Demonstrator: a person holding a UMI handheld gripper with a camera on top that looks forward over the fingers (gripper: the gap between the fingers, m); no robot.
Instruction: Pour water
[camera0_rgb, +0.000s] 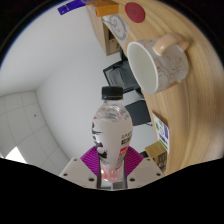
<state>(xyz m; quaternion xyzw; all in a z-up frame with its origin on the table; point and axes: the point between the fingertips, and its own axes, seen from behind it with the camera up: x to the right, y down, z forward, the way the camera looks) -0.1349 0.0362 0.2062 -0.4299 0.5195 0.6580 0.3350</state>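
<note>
The gripper (112, 170) was clamped on a clear plastic water bottle (112, 130), its two magenta pads (98, 160) pressing against the bottle's lower body from either side. The whole view was rolled, so that the wooden table (190, 120) ran up the side of the scene beyond the bottle; this suggests that the gripper and the bottle were being tipped together toward the pour. A white mug (160, 62) with a faint patterned wall lay beyond and above the bottle's cap (112, 93), its open mouth facing the bottle and its handle on the far side; it was judged to be the intended receiver, placed where the neck could be brought over its rim. The cap appeared to be on the neck, though whether it was sealed or merely resting could not be made out. The bottle carried a label (110, 125) with dark print too small to read, and the water level inside was not discernible. The base of the bottle was hidden between the fingers. Beyond the mug stood a white item bearing a red disc (134, 13) and some small boxes, none identifiable. A dark rectangular object (130, 85) lay behind the bottle, partly covered by it, and a small coloured packet (160, 140) sat just beside the bottle on the table, cut off by the gripper's body.
</note>
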